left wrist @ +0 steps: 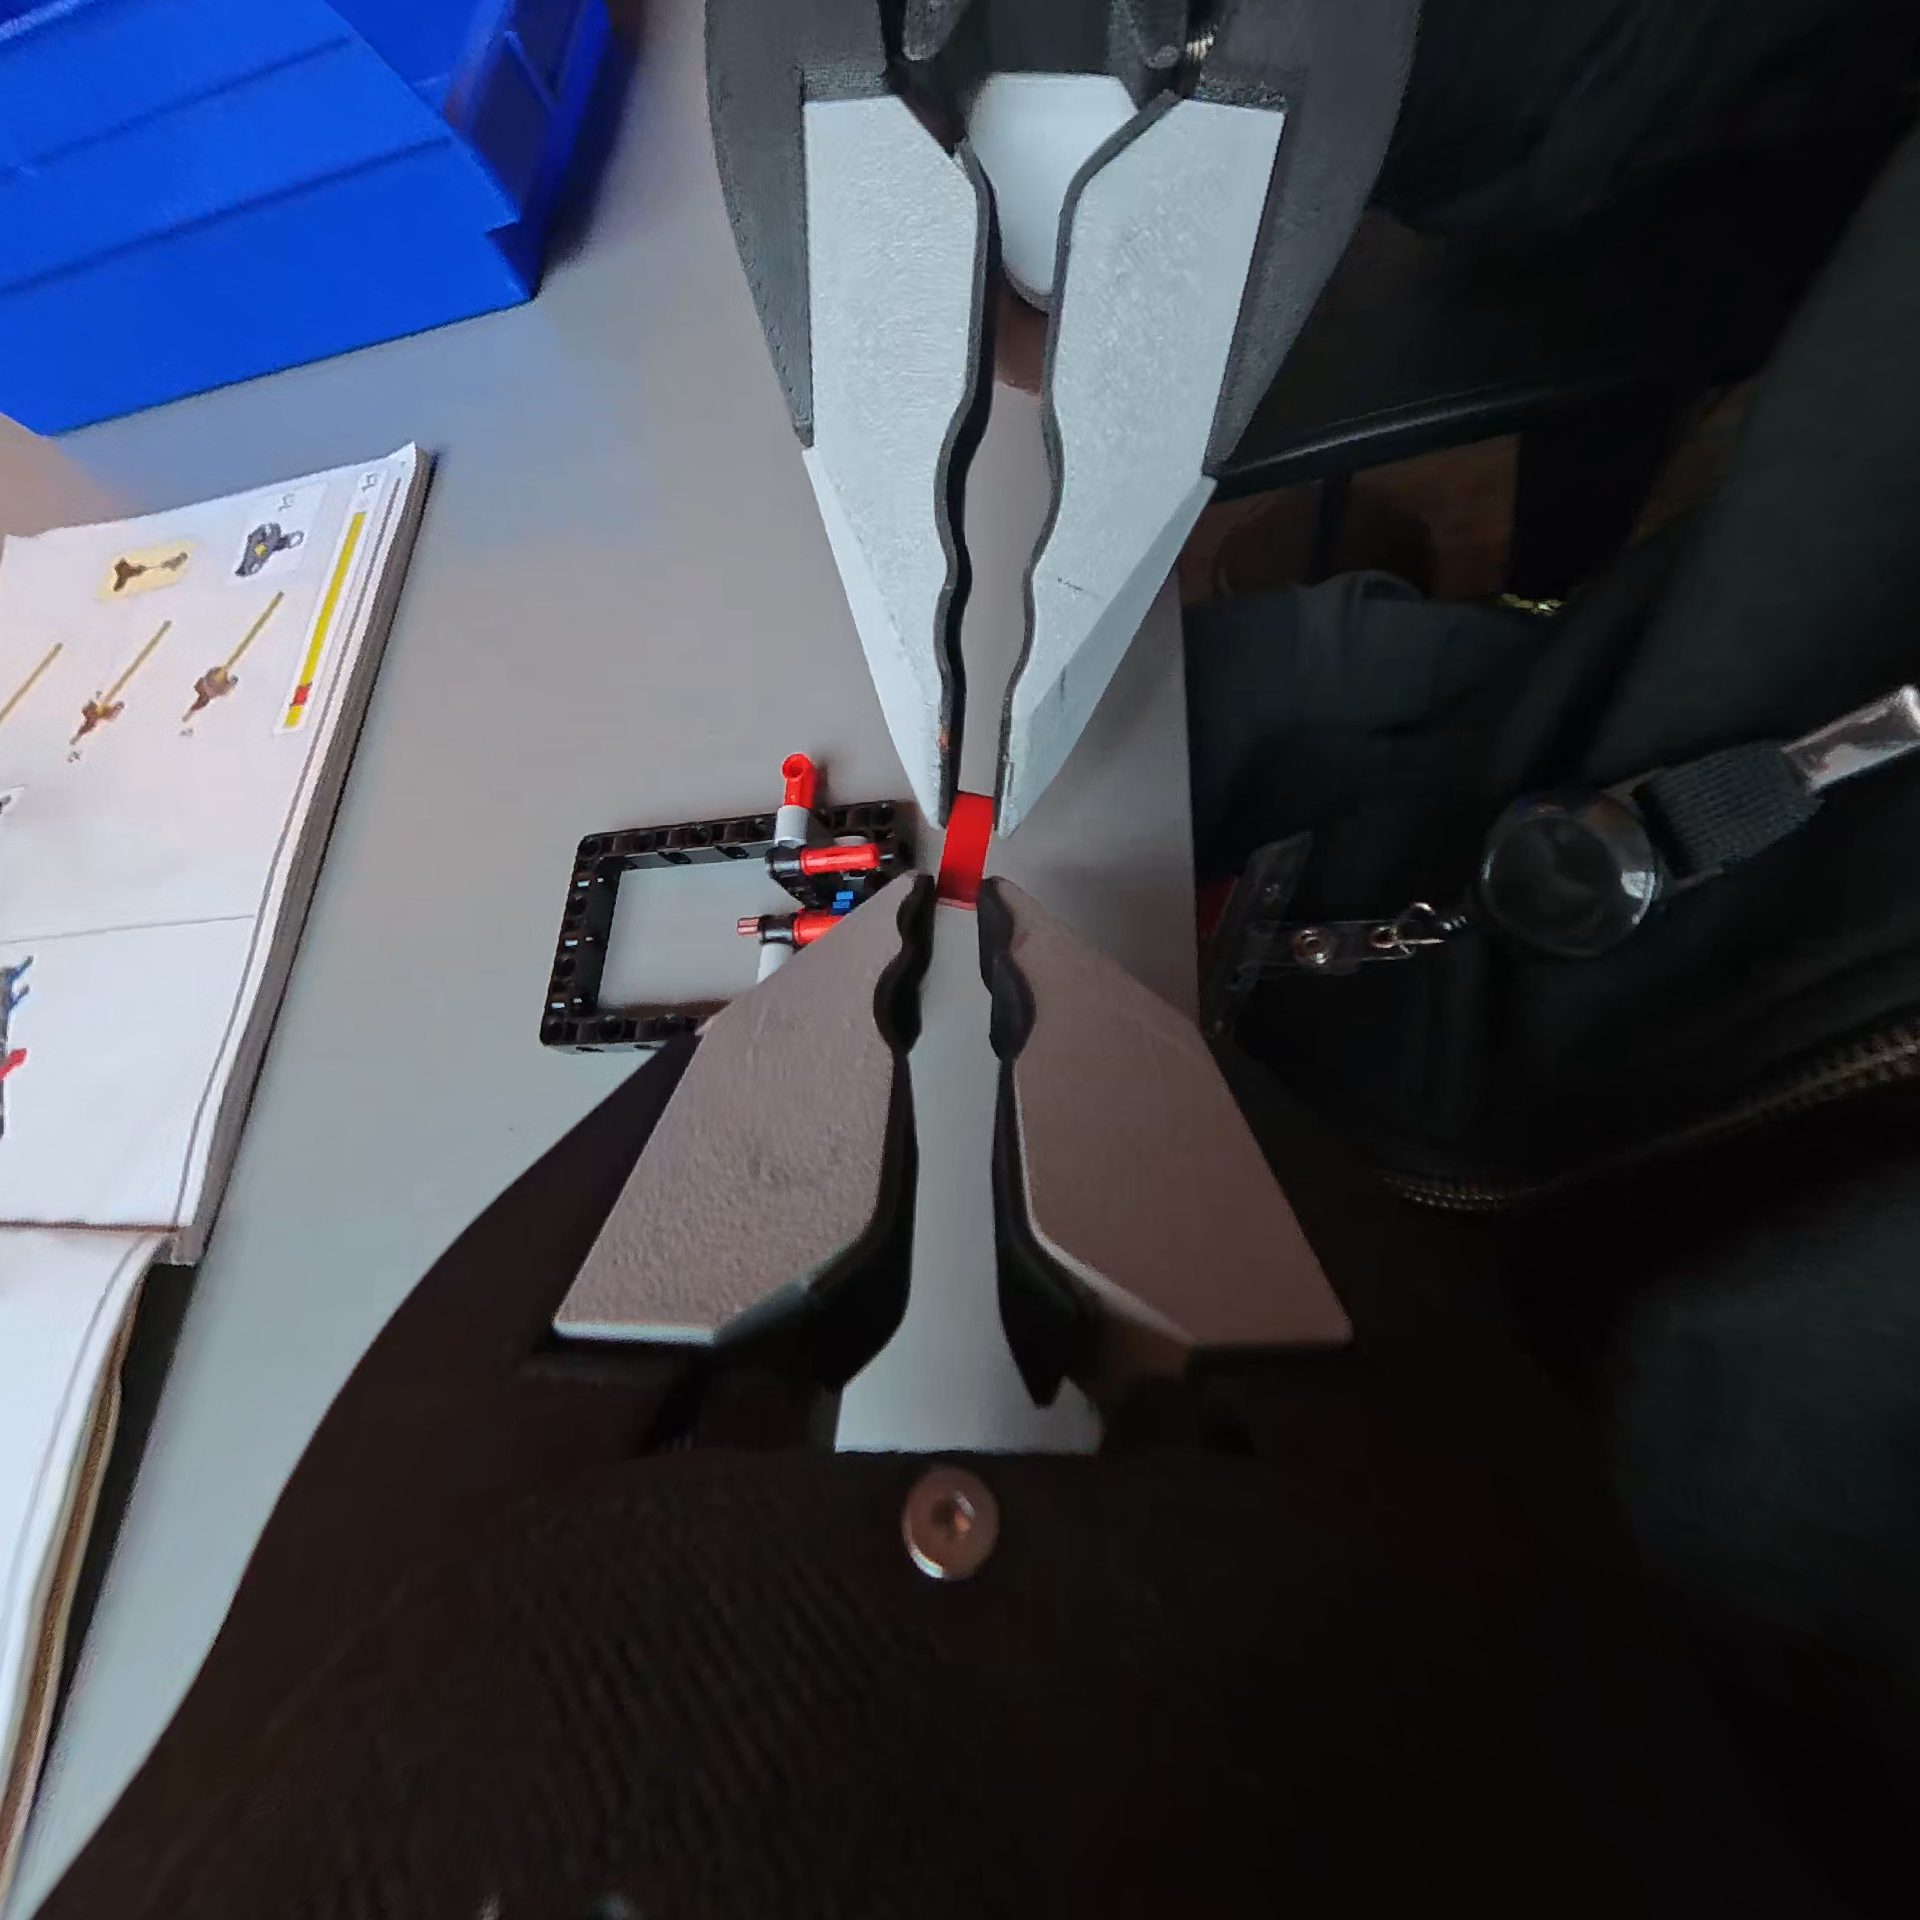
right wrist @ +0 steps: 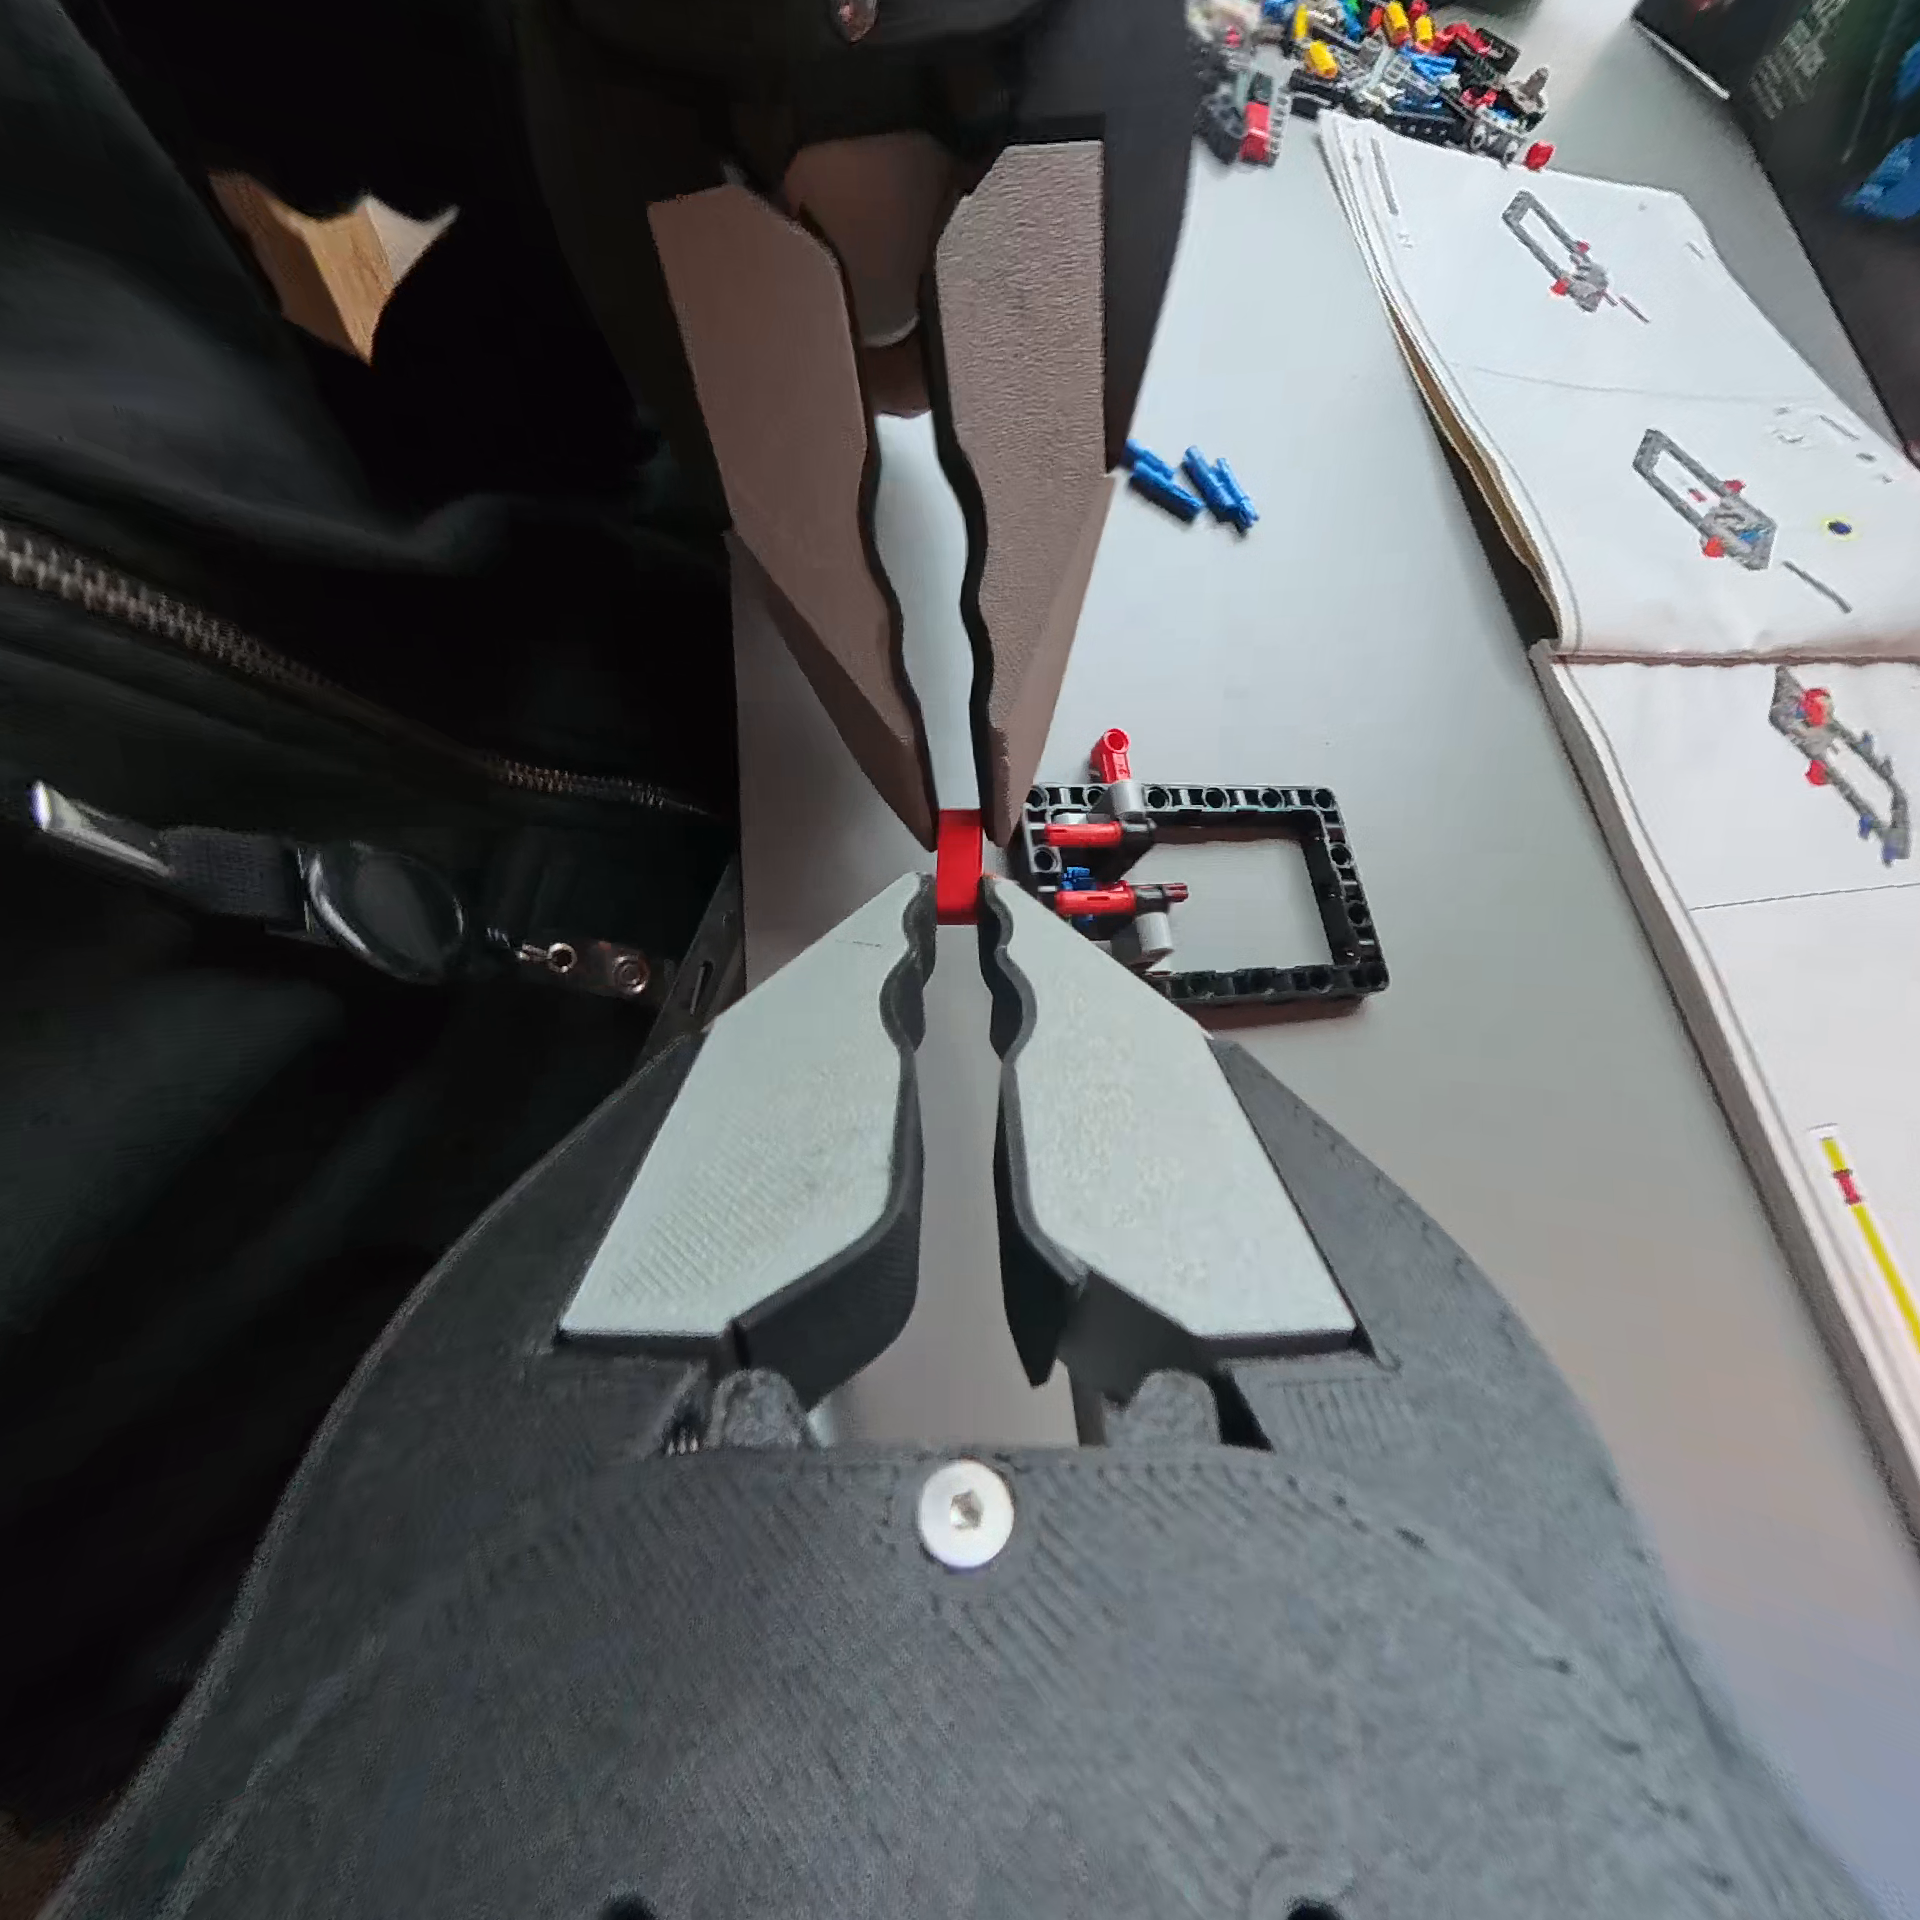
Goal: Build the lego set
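Observation:
A small red Lego piece (left wrist: pixel 961 852) hangs above the grey table, pinched from two sides. My left gripper (left wrist: pixel 956 891), with brown fingers, is shut on its near end. My right gripper (left wrist: pixel 975 805), with grey fingers, comes from the far side and is shut on its other end. In the right wrist view the red piece (right wrist: pixel 958 868) sits between my right gripper (right wrist: pixel 958 896) below and my left gripper (right wrist: pixel 961 831) above. A black rectangular frame (left wrist: pixel 582 935) with red pins and grey connectors lies on the table just beside the tips; it also shows in the right wrist view (right wrist: pixel 1351 883).
An open instruction booklet (left wrist: pixel 156 831) (right wrist: pixel 1662 468) lies beyond the frame. A blue bin (left wrist: pixel 260 187) stands at the back. Several loose blue pins (right wrist: pixel 1195 483) and a pile of mixed pieces (right wrist: pixel 1382 62) lie farther off. A person's dark jacket with a badge reel (left wrist: pixel 1569 873) is at the table edge. The tips of both grippers are at nearly the same place.

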Demonstrator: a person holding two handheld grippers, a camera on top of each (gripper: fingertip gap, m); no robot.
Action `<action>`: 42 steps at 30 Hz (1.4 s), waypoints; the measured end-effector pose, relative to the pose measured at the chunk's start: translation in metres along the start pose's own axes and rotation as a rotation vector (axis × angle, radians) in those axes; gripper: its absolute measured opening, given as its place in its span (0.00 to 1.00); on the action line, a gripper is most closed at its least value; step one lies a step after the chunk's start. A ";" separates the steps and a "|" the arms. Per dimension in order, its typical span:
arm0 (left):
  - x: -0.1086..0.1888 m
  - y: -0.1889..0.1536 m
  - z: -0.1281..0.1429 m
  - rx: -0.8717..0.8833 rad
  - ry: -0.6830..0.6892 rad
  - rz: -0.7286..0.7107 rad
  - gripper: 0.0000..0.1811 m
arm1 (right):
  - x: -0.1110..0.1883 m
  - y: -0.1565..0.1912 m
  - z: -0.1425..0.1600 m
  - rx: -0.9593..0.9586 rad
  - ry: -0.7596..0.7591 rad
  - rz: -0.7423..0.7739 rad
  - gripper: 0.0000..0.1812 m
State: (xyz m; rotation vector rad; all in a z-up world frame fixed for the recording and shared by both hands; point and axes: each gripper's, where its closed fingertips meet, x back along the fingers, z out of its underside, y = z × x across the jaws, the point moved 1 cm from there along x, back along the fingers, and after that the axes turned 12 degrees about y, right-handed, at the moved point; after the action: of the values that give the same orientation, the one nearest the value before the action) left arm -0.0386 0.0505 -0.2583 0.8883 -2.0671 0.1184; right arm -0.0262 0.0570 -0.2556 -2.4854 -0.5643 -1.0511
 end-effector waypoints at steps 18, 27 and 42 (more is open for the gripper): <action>-0.005 0.006 0.007 0.221 -0.026 0.136 0.03 | -0.017 -0.024 0.012 -0.039 0.009 -0.092 0.22; -0.005 0.008 0.011 0.250 -0.007 0.120 0.03 | -0.019 -0.024 0.009 0.005 -0.006 -0.107 0.19; 0.003 0.001 0.012 0.302 -0.008 0.186 0.03 | -0.010 -0.004 -0.005 0.206 0.014 0.099 0.14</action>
State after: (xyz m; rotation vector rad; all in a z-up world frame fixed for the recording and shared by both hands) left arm -0.0481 0.0452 -0.2635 0.8723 -2.1706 0.5399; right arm -0.0373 0.0559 -0.2592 -2.3000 -0.5127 -0.9231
